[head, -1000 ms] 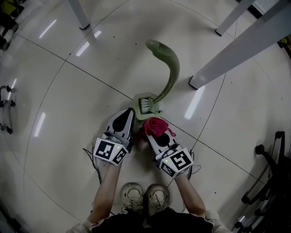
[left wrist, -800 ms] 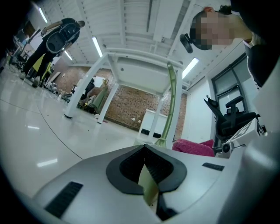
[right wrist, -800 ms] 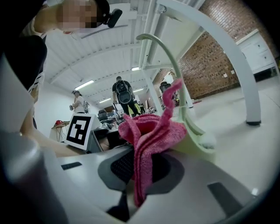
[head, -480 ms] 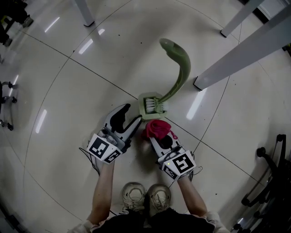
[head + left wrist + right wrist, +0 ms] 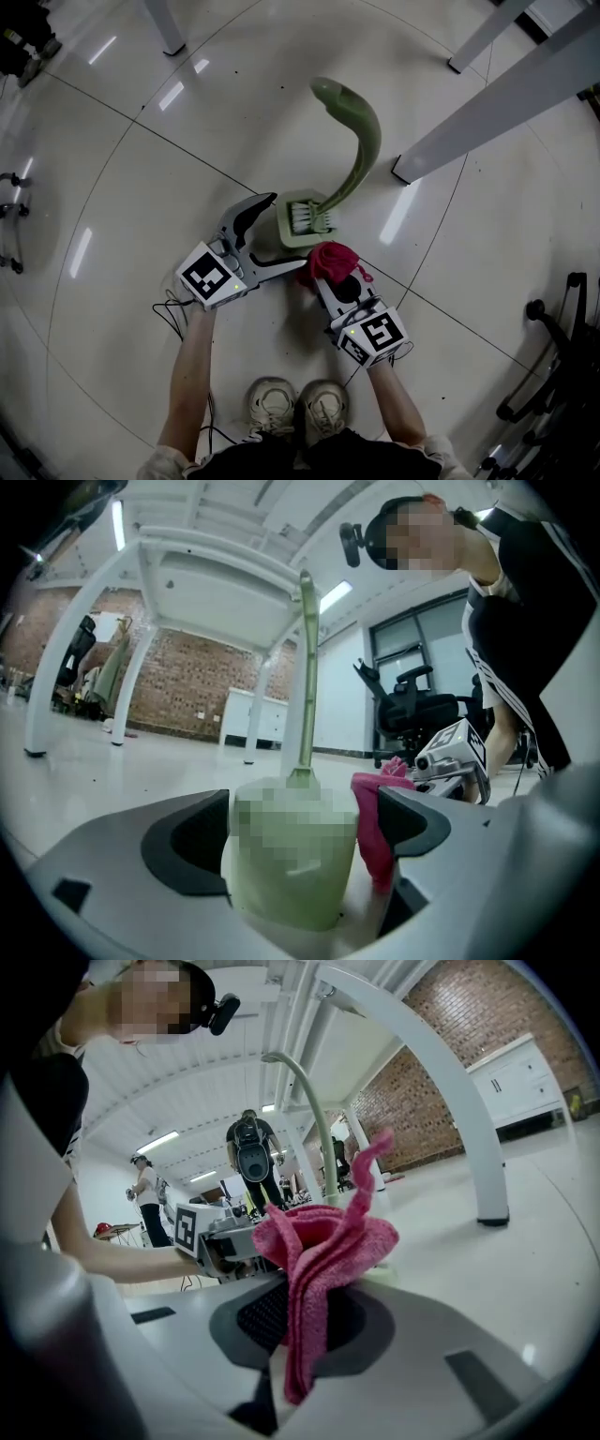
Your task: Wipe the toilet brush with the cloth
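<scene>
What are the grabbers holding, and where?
The right gripper pinches the pink cloth by a bunched fold. The left gripper holds nothing: its jaws just opened wide around the brush holder.

The left gripper [image 5: 300, 832] has just been opening its jaws, which now flank the green base of the toilet brush [image 5: 292, 855]. A pink cloth [image 5: 373, 832] hangs just inside the right jaw.

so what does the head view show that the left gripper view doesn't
Only the head view: the person's shoes, the tile joints in the floor and a cable lying on it. Only the left gripper view: a brick wall, white cabinets and the table's underside. Both: the green brush, the pink cloth and the right gripper shut on the cloth.
</scene>
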Demonstrator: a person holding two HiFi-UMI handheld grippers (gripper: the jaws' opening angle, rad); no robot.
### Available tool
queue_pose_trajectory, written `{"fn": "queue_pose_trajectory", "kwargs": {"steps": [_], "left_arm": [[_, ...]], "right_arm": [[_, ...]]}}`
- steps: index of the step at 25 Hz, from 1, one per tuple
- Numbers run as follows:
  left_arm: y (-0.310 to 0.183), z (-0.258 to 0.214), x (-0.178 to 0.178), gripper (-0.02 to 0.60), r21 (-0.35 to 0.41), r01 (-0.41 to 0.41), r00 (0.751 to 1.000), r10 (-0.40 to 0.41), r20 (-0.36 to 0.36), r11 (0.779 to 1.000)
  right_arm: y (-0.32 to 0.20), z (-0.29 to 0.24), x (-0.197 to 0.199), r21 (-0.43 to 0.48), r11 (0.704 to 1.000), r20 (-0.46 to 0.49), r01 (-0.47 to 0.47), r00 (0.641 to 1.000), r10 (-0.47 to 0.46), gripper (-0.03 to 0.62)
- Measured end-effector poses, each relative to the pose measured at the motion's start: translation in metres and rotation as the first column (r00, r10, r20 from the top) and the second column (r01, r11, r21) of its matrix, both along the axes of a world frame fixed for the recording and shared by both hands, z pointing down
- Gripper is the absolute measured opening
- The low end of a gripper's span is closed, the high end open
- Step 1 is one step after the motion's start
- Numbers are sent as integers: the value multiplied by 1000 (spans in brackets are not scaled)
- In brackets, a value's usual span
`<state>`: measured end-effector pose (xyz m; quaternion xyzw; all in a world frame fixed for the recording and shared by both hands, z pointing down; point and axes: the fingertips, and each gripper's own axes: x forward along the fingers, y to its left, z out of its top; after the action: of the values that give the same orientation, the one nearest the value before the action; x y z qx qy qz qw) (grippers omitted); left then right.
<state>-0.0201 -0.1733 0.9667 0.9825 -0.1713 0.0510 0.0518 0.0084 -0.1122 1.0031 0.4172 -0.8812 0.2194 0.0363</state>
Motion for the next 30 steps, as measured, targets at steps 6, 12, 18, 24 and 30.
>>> {"fn": "queue_pose_trajectory", "kwargs": {"steps": [6, 12, 18, 24, 30], "left_arm": [[-7, 7, 7, 468, -35, -27, 1000, 27, -3, 999], [11, 3, 7, 468, -31, -16, 1000, 15, -22, 999], [43, 3, 6, 468, -78, -9, 998, 4, -59, 997], [58, 6, 9, 466, -59, -17, 999, 14, -41, 998], [10, -18, 5, 466, 3, -10, 999, 10, -52, 1000]], "right_arm": [[-2, 2, 0, -6, 1000, -3, -2, 1000, 2, 32], [-11, 4, 11, 2, 1000, -30, -27, 999, 27, 32], [-28, 4, 42, 19, 995, -99, -97, 990, 99, 32], [-39, 0, 69, 65, 984, -155, -166, 972, 174, 32], [-10, -4, 57, 20, 985, -92, -170, 981, 171, 32]]}}
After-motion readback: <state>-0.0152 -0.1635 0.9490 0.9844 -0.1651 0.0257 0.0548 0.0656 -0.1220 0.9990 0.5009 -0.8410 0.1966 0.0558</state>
